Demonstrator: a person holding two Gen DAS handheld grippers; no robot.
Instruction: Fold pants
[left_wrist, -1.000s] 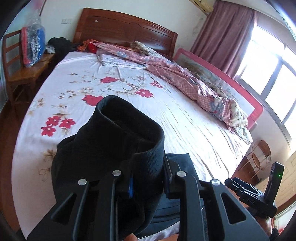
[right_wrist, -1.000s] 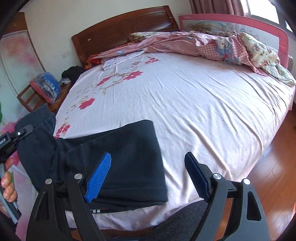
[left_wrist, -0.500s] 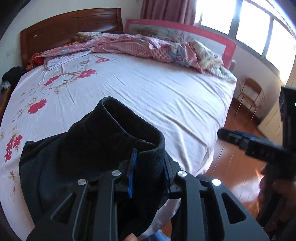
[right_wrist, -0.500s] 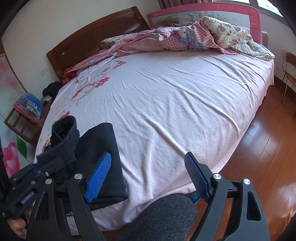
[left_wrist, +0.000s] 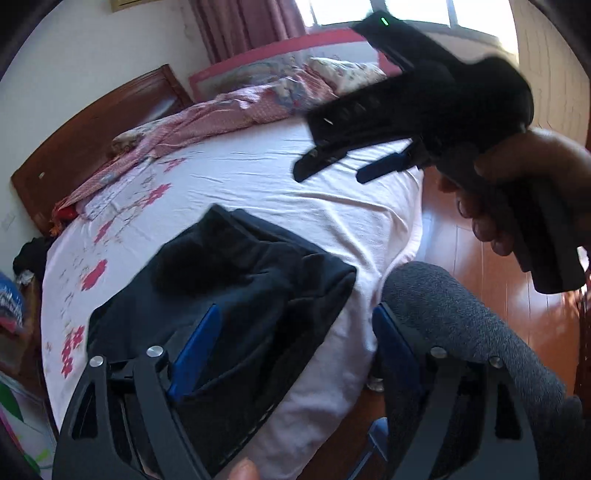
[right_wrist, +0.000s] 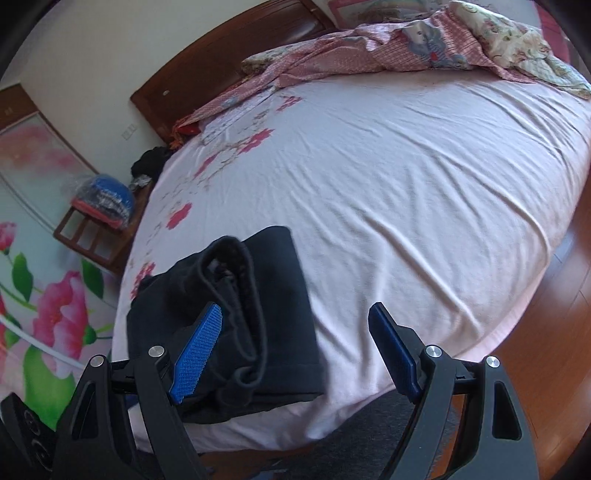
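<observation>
The dark navy pants (left_wrist: 236, 295) lie folded in a compact stack at the near corner of the bed, also in the right wrist view (right_wrist: 251, 310), with the ribbed cuff end on top. My left gripper (left_wrist: 295, 347) is open and empty just above the stack's near edge. My right gripper (right_wrist: 295, 343) is open and empty, to the right of the stack; it shows held in a hand in the left wrist view (left_wrist: 343, 166), above the bed.
The bed sheet (right_wrist: 406, 184) is pale pink with red flowers. A pink checked quilt (right_wrist: 369, 55) lies along the far side by the wooden headboard (right_wrist: 221, 48). A chair with a bag (right_wrist: 99, 206) stands left. My grey-trousered knee (left_wrist: 461, 332) and wooden floor (left_wrist: 498, 280) are right.
My left gripper has opened and let go of the pants cuff, which now lies on the folded stack. Both grippers have drawn back towards the bed's near edge.
</observation>
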